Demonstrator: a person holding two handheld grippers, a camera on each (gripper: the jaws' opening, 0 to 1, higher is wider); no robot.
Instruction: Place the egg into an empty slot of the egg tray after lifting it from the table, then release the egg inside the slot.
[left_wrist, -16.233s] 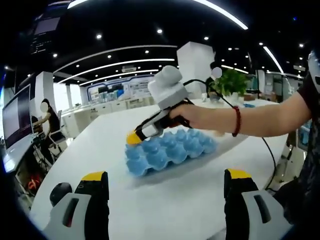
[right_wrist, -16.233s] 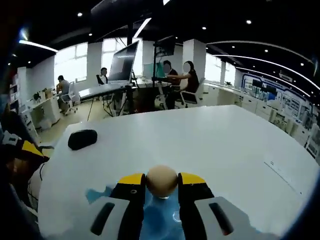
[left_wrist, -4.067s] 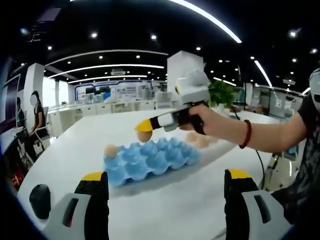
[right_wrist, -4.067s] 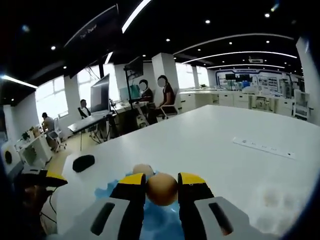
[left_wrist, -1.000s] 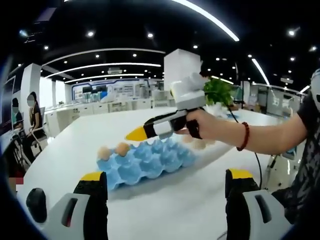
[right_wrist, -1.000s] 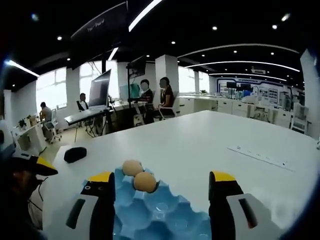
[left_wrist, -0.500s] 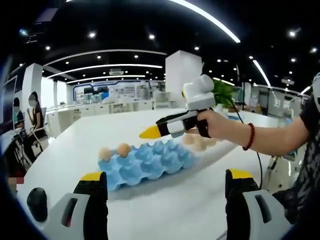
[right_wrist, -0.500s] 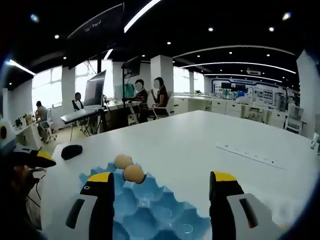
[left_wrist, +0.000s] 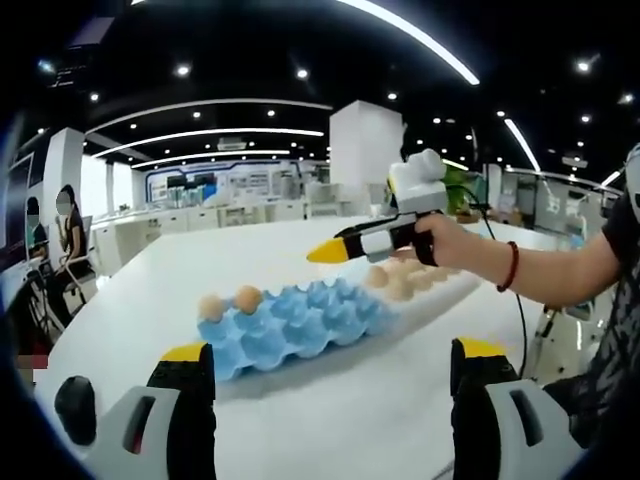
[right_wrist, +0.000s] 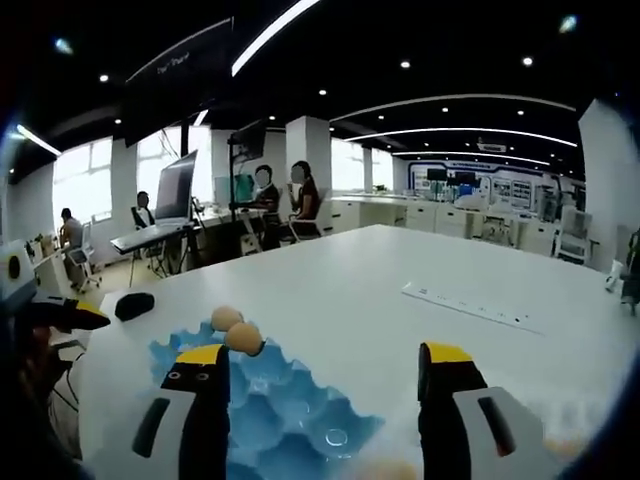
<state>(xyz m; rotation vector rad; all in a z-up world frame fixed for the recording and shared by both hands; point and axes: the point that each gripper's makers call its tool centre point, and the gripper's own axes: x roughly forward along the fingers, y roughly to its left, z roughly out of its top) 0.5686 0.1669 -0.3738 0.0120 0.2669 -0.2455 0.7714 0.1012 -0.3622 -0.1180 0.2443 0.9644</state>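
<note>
A blue egg tray (left_wrist: 300, 325) lies on the white table with two brown eggs (left_wrist: 228, 301) in its far-left slots. Several loose eggs (left_wrist: 400, 283) rest on the table just right of the tray. A hand holds my right gripper (left_wrist: 326, 252) in the air above the tray's right end, close to the loose eggs. In the right gripper view its jaws stand wide open around nothing, my right gripper (right_wrist: 325, 365) over the tray (right_wrist: 280, 415), with the two eggs (right_wrist: 236, 328) beyond its left jaw. My left gripper (left_wrist: 330, 362) hovers open, short of the tray.
A black mouse (right_wrist: 133, 305) lies on the table's left part, and a white power strip (right_wrist: 465, 303) lies further right. A loose egg (right_wrist: 385, 470) sits at the bottom edge between the jaws. People sit at desks beyond the table. A forearm with a red bracelet (left_wrist: 510, 268) reaches in from the right.
My right gripper, open throughout, has drawn back from the two eggs toward the tray's right end and the loose eggs. The left gripper has stayed put.
</note>
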